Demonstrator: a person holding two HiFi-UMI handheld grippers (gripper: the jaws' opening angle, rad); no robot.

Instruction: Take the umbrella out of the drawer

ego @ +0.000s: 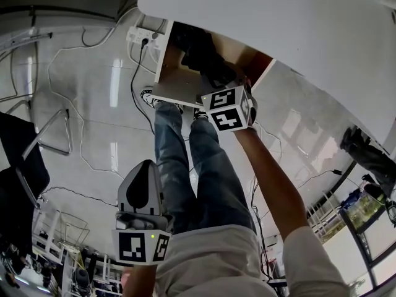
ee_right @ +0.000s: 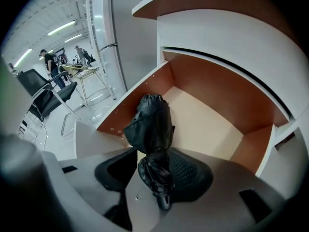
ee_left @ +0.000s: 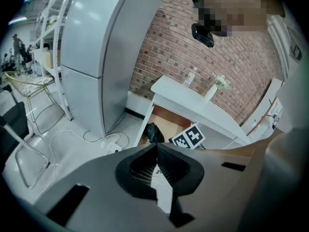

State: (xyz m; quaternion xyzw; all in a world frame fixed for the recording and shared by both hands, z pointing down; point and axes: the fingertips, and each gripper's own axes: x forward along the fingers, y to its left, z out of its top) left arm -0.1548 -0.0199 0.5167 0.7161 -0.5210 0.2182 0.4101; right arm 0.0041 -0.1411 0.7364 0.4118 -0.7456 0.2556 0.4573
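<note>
A folded black umbrella (ee_right: 152,124) lies in the open wooden drawer (ee_right: 203,120) under a white desk. My right gripper (ee_right: 154,175) reaches down into the drawer with its jaws straddling the umbrella's near end. A gap shows on the left side, so the pads are not pressing on it. In the head view its marker cube (ego: 229,109) covers the jaws, and the umbrella (ego: 207,57) shows dark inside the drawer (ego: 179,85). My left gripper (ego: 145,166) hangs low by the person's legs, away from the drawer. Its pads (ee_left: 155,149) meet with nothing between them.
The white desk top (ego: 278,23) overhangs the drawer. A power strip (ego: 143,37) and cables lie on the shiny floor left of it. A black chair (ego: 18,159) stands at far left, a grey cabinet (ee_left: 96,57) left of the desk. The person's jeans-clad legs (ego: 192,166) stand before the drawer.
</note>
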